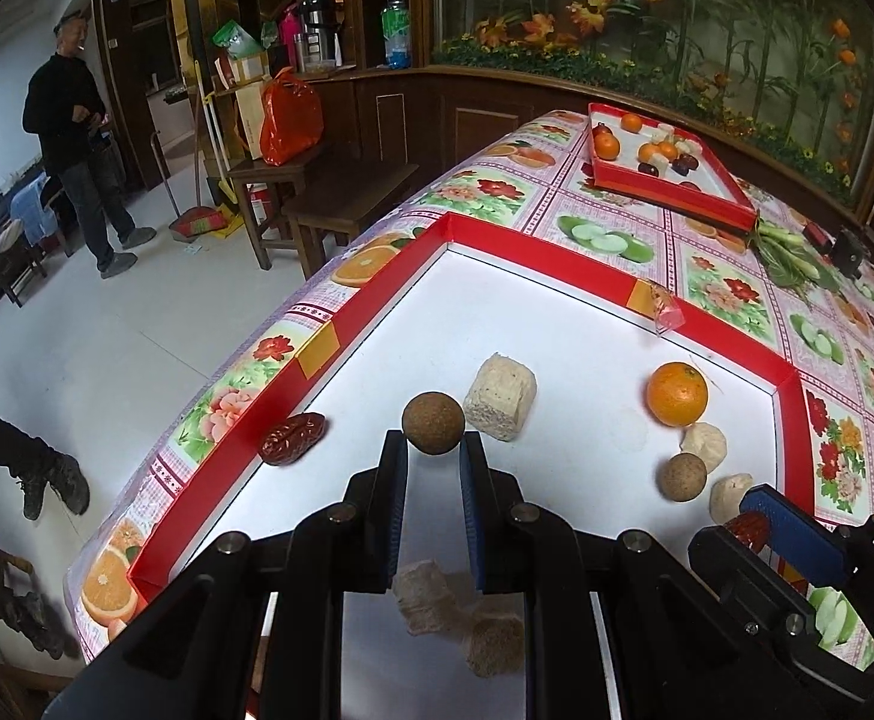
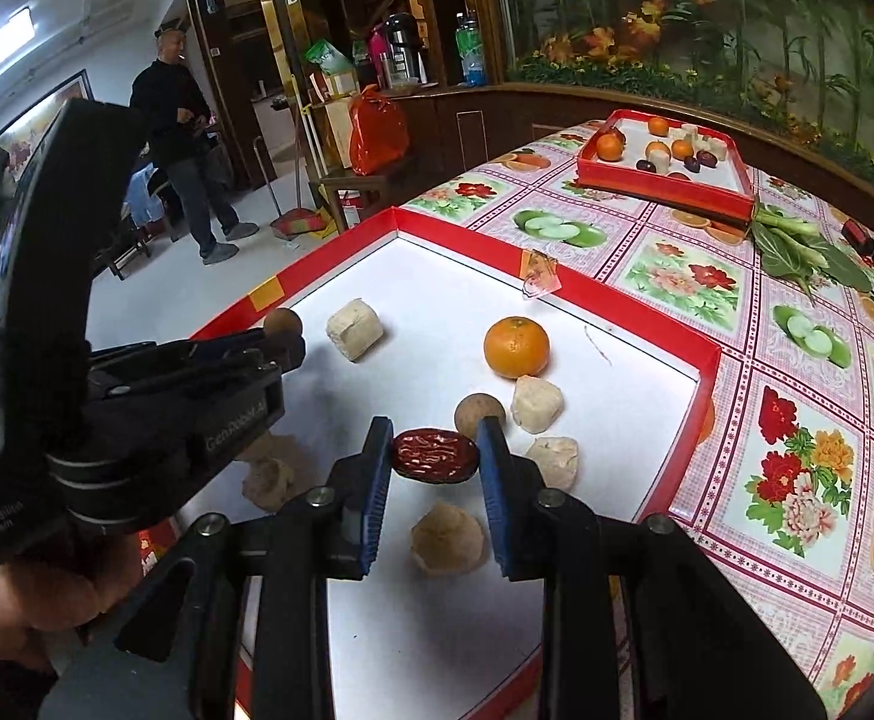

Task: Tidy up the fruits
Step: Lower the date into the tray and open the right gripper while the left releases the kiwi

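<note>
A white tray with a red rim (image 1: 562, 267) holds loose fruits and snacks. My left gripper (image 1: 434, 447) is shut on a brown round fruit (image 1: 434, 423) at its fingertips; the right wrist view shows that same fruit (image 2: 282, 321) at the left gripper's (image 2: 285, 341) tip. My right gripper (image 2: 435, 453) is shut on a wrinkled red date (image 2: 435, 456), just above the tray floor. In the left wrist view the right gripper (image 1: 757, 525) sits at the lower right. An orange (image 2: 516, 347), a second brown fruit (image 2: 477, 414) and a second date (image 1: 291, 438) lie in the tray.
A puffed rice cube (image 1: 499, 396) and several pale lumps (image 2: 535, 403) also lie in the tray. A second red tray (image 1: 670, 183) with oranges and dark fruits stands at the table's far side, with leafy greens (image 1: 790, 252) beside it. A person (image 1: 77, 138) stands on the floor to the left.
</note>
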